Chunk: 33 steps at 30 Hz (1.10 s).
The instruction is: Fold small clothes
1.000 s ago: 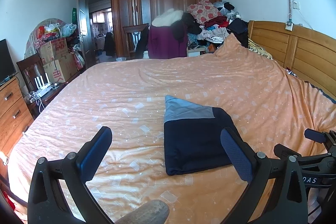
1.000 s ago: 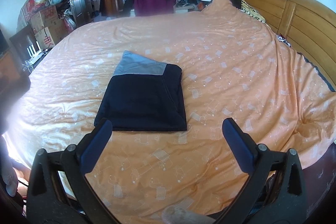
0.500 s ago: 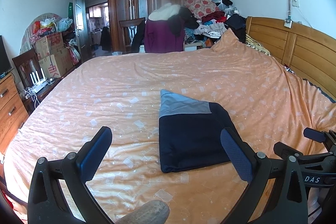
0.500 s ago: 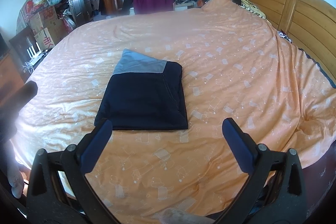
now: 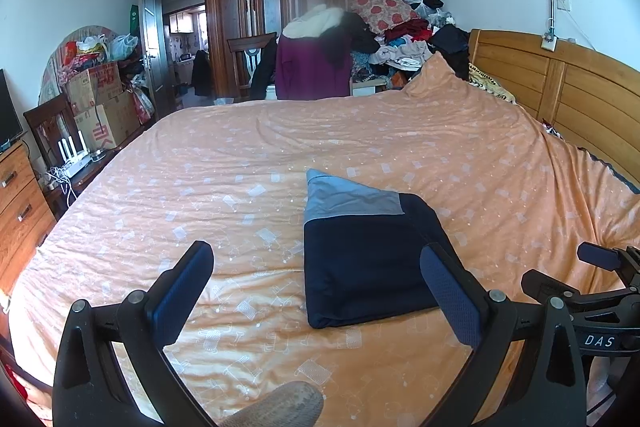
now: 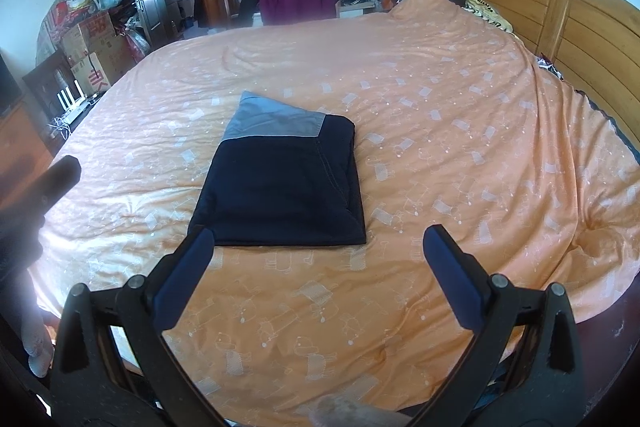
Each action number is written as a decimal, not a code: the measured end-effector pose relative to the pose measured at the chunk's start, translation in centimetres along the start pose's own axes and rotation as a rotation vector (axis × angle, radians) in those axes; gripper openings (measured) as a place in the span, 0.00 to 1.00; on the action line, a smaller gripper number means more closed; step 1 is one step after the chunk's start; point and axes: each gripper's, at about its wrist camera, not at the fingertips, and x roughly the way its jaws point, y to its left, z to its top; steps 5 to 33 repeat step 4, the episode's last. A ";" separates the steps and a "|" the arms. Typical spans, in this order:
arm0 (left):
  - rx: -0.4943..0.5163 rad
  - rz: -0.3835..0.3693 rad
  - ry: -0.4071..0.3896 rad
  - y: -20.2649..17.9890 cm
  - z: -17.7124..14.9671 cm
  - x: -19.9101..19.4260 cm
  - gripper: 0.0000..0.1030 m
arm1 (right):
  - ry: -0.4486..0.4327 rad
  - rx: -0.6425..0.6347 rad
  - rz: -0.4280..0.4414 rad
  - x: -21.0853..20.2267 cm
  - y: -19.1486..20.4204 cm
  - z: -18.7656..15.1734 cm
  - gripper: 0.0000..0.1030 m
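Gripper (image 6: 316, 251) above orange bedspread (image 6: 440, 99)

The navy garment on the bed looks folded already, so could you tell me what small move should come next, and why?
Probably pull both tongs back and fetch another piece. The navy garment lies as a neat rectangle on the orange bedspread, edges aligned; the left tongs and right tongs hang open, touching nothing.

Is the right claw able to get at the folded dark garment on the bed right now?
Probably yes. The right claw is open and empty, the garment lies flat on the orange bedspread just ahead of it, and nothing sits between them.
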 end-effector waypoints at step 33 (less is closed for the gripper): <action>-0.004 0.000 0.006 0.0 0.0 0.2 1.00 | -0.026 0.000 0.010 -0.4 0.0 0.1 0.99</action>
